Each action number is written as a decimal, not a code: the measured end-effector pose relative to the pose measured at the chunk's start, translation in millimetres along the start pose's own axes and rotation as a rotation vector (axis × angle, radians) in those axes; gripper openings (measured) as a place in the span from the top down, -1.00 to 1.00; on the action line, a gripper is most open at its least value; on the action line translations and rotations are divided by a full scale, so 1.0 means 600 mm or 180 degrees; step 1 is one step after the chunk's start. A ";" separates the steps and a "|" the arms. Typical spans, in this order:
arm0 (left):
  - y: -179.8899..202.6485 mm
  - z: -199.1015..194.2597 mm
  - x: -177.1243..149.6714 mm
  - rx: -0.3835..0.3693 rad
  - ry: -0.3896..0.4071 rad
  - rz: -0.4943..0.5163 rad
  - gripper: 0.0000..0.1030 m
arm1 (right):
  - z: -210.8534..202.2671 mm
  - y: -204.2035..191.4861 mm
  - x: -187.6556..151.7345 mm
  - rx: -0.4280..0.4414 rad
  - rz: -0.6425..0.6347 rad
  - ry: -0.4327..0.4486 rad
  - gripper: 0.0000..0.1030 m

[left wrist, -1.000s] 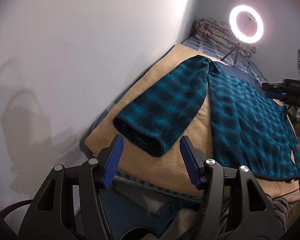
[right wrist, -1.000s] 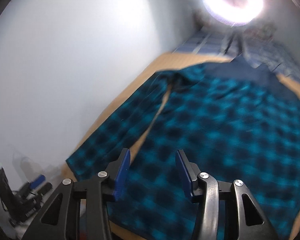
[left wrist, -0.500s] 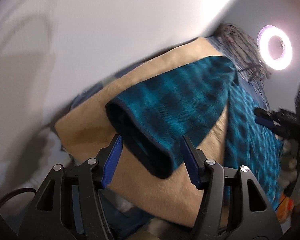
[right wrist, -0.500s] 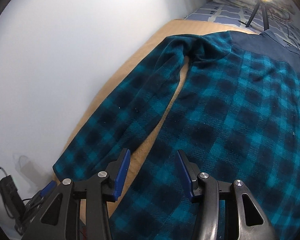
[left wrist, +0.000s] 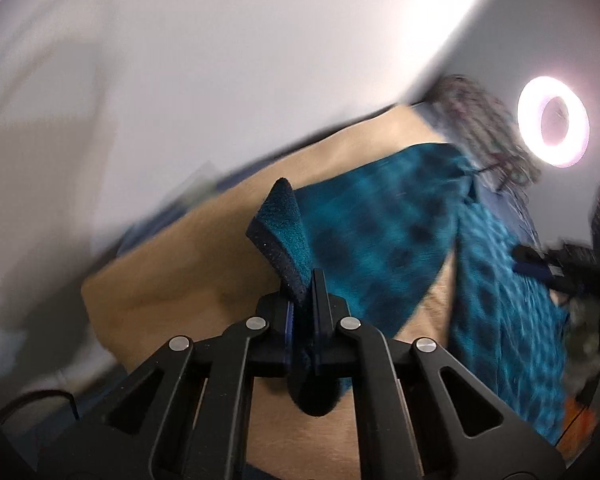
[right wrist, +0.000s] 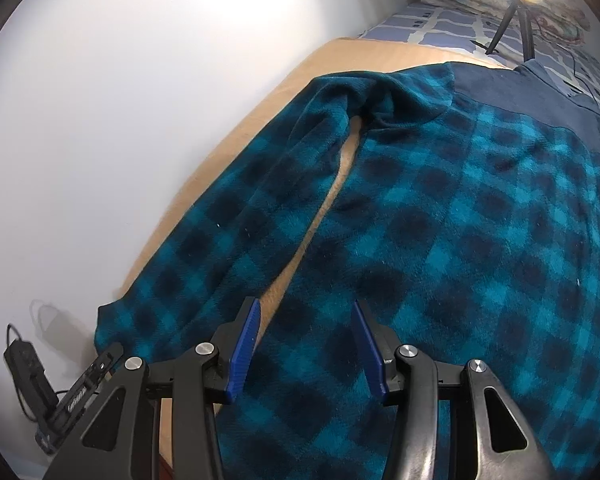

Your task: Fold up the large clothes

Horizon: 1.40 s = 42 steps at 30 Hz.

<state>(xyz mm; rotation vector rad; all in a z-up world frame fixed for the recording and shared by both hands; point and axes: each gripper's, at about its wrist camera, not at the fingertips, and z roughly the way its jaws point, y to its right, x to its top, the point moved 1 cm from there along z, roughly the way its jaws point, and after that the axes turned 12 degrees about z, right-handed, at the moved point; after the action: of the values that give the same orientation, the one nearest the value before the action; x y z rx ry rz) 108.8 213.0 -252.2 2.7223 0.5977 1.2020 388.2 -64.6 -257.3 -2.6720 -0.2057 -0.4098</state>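
Lower centre, left-wrist view: your left gripper has just closed, pinching the sleeve cuff of the plaid jacket. Right-wrist view, lower centre: your right gripper hangs half open, empty, above the jacket spread on the tan blanket.

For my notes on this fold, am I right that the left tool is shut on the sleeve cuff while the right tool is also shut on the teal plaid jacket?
Not quite: the right tool is open, its jaws apart over the jacket and gripping nothing, as the right wrist view shows. The left tool is indeed shut on the cuff.
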 end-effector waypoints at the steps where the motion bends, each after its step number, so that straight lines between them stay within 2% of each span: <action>1: 0.014 -0.009 0.005 -0.0029 0.0075 0.0134 0.92 | 0.001 -0.002 0.006 0.0020 -0.0006 0.0002 0.03; 5: 0.075 -0.036 0.017 -0.0370 0.0256 0.0611 0.93 | 0.008 -0.020 0.045 0.0056 -0.0039 0.0033 0.03; 9: 0.119 -0.054 0.020 -0.0521 0.0359 0.0913 0.93 | 0.021 -0.041 0.089 0.0149 0.0006 -0.0015 0.03; 14: 0.140 -0.068 0.016 -0.0604 0.0394 0.1085 0.93 | 0.053 -0.083 0.144 0.0324 0.0131 -0.0137 0.03; 19: 0.146 -0.077 0.009 -0.0665 0.0379 0.1202 0.93 | 0.119 -0.142 0.178 0.0462 0.0253 -0.0411 0.03; 21: 0.150 -0.081 0.008 -0.0673 0.0386 0.1254 0.93 | 0.151 -0.167 0.181 0.0373 0.0242 -0.0525 0.03; 24: 0.150 -0.084 0.007 -0.0710 0.0394 0.1298 0.93 | 0.195 -0.192 0.182 0.0090 0.0170 -0.0625 0.03; 26: 0.153 -0.086 0.006 -0.0706 0.0399 0.1358 0.93 | 0.215 -0.201 0.182 -0.0078 0.0115 -0.0675 0.21; 28: 0.154 -0.088 0.005 -0.0700 0.0409 0.1401 0.93 | 0.227 -0.205 0.183 -0.0164 0.0067 -0.0698 0.84; 30: 0.156 -0.092 0.007 -0.0706 0.0426 0.1434 0.93 | 0.218 -0.201 0.189 -0.0164 0.0081 -0.0618 0.99; 36: 0.188 -0.097 0.001 -0.0687 0.0510 0.1713 0.93 | 0.132 -0.172 0.213 0.0163 0.0188 -0.0311 1.00; 42: 0.239 -0.101 -0.025 -0.0759 0.0476 0.2160 0.93 | 0.031 -0.096 0.202 0.0447 0.0453 0.0026 1.00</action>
<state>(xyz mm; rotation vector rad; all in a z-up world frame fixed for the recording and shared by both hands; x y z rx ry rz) 100.2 72.1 -185.2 2.7060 -0.4871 1.4846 495.6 4.9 -212.5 -2.5271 -0.0397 -0.3478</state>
